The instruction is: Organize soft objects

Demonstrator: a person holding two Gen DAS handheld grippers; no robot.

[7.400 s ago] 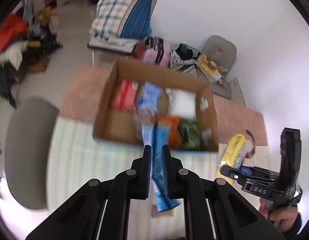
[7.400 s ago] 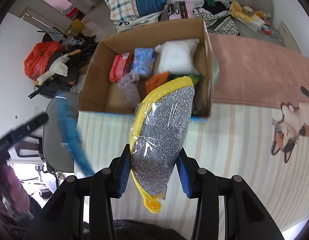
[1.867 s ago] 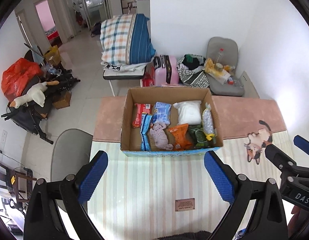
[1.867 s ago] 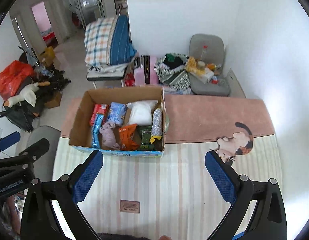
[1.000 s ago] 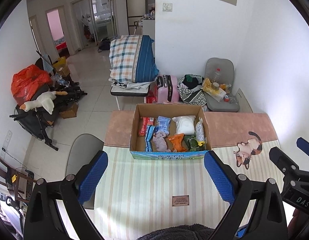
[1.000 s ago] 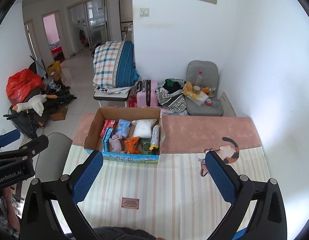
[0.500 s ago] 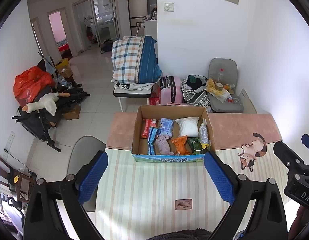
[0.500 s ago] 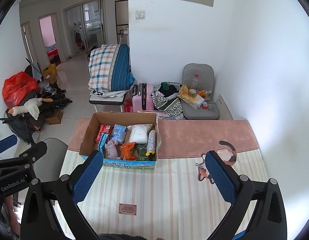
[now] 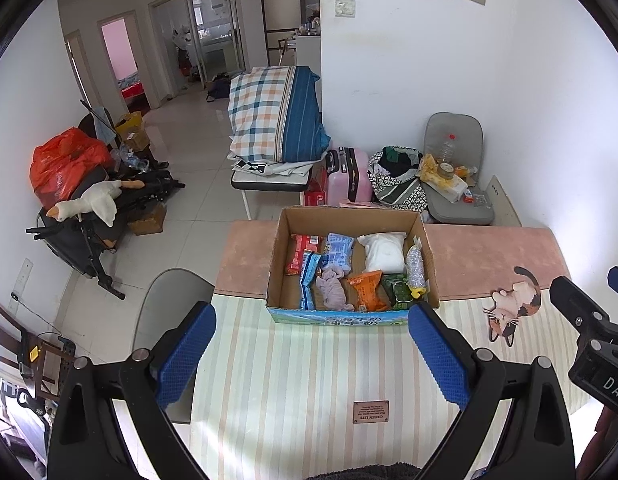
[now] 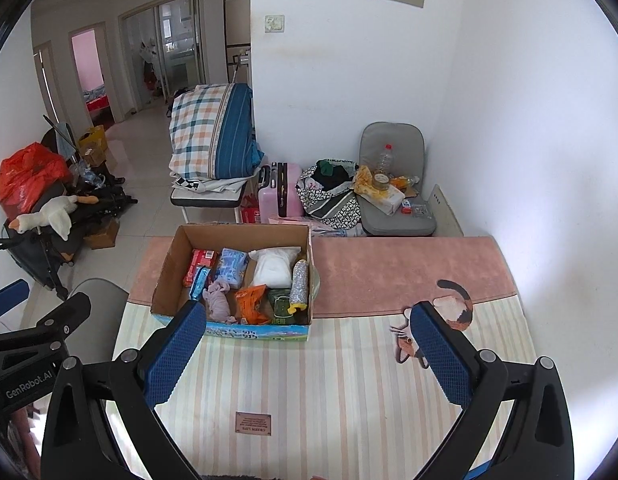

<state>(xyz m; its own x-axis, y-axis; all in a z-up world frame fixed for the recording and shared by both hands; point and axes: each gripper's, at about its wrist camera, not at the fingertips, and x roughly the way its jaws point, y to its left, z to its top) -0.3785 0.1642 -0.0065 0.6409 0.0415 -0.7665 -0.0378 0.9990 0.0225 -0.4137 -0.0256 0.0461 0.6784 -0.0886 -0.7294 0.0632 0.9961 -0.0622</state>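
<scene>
A cardboard box (image 9: 285,232) stands on the striped mat, and shows in the right wrist view (image 10: 165,268) too. It holds several soft items: a blue packet (image 9: 308,276), a silver scrubber with yellow trim (image 9: 415,269), a white bag (image 9: 383,250), an orange packet (image 9: 367,290) and a purple cloth (image 9: 332,290). My left gripper (image 9: 313,354) is open and empty, high above the mat in front of the box. My right gripper (image 10: 305,354) is open and empty, also high and to the right.
A striped mat (image 9: 309,380) with a small brown label (image 9: 371,412) lies under both grippers. A pink rug with a cat picture (image 10: 445,312) lies to the right. A grey chair (image 9: 169,304) stands at the mat's left. Floor clutter, a suitcase (image 9: 347,178) and a white wall lie beyond the box.
Earlier my left gripper held the blue packet and my right the scrubber; both now lie in the box. Both grippers have opened and pulled back and up.
</scene>
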